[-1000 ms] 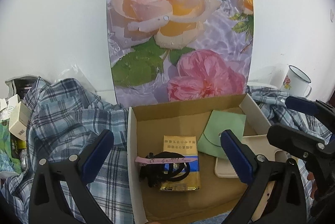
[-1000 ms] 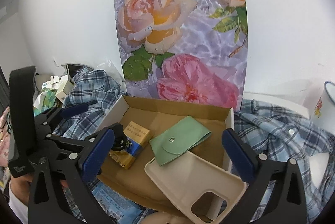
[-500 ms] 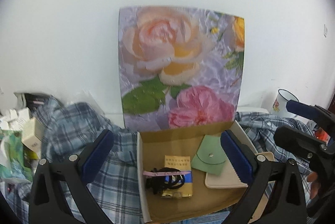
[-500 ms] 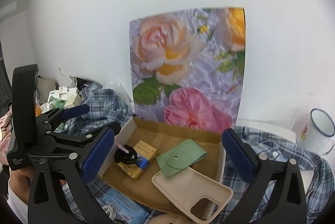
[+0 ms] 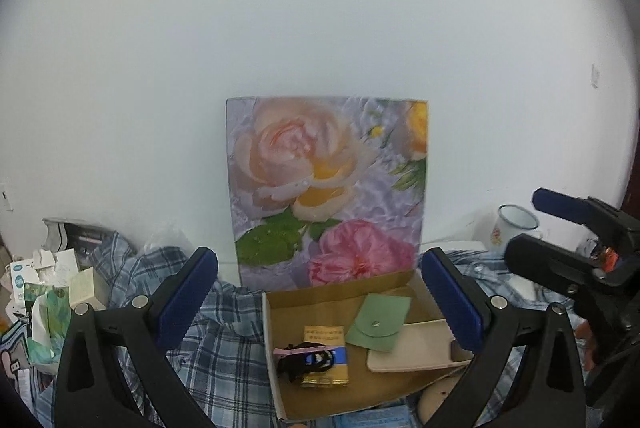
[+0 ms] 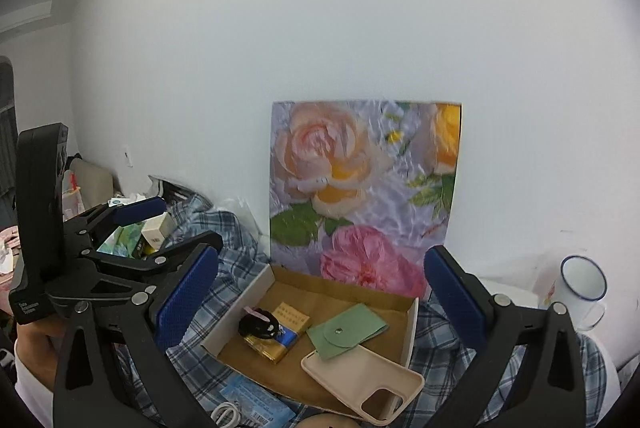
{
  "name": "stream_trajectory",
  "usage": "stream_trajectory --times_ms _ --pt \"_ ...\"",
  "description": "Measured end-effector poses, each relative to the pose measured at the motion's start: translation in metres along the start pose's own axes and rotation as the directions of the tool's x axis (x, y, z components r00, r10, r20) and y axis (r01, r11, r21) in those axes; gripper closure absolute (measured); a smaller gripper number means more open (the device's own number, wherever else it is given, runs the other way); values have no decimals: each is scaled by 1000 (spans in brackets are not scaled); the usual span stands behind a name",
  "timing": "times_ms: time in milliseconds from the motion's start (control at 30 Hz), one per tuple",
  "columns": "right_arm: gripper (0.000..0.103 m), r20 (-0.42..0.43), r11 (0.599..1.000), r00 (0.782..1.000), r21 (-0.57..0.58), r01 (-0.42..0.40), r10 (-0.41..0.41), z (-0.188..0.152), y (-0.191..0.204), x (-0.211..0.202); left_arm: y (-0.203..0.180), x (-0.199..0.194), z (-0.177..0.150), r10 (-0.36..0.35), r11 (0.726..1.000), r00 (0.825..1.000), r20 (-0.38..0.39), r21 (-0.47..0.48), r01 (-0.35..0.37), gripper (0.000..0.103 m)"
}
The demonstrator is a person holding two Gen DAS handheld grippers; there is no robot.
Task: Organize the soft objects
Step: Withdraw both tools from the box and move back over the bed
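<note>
A shallow cardboard box [image 5: 269,328] [image 6: 240,312] lies on a blue plaid shirt [image 5: 224,340] [image 6: 224,240]. Inside it are a green snap pouch [image 5: 380,320] [image 6: 348,328], a gold and blue packet [image 5: 324,338] [image 6: 292,318] and a black hair-tie bundle [image 5: 304,362] [image 6: 258,326] with a pink tag. A beige phone case [image 5: 416,348] [image 6: 352,376] rests over the box's near right corner. My left gripper [image 5: 318,298] hangs open, above and back from the box, holding nothing. My right gripper [image 6: 320,292] is open too, beside it on the right.
A rose poster [image 5: 320,179] leans on the white wall behind the box. An enamel mug [image 6: 580,288] stands at the right. Tissue packs and small cartons [image 5: 40,324] crowd the left. A white cable [image 6: 226,414] and a blue packet [image 6: 256,402] lie near the box's front.
Both grippers have drawn back and up from the box, so it looks smaller and lower in both views. Both stayed open; the objects in the box have not moved.
</note>
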State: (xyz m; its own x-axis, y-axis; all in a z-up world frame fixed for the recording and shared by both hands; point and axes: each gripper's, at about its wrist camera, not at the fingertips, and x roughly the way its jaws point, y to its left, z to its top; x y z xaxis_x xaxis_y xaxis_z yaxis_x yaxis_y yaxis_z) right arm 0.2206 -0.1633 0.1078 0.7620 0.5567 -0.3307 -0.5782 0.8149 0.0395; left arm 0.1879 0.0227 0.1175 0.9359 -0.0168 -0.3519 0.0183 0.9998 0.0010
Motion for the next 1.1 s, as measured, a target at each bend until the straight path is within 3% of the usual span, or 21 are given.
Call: stream_trajectory --times_ms 600,1100 --pt "0 120 997 993 -77 26 -17 24 33 -65 -14 -65 21 -31 999 991 127 39 26 0" --pt "0 186 992 982 -116 40 -17 34 46 -103 -17 -100 21 -32 998 990 135 49 25 0"
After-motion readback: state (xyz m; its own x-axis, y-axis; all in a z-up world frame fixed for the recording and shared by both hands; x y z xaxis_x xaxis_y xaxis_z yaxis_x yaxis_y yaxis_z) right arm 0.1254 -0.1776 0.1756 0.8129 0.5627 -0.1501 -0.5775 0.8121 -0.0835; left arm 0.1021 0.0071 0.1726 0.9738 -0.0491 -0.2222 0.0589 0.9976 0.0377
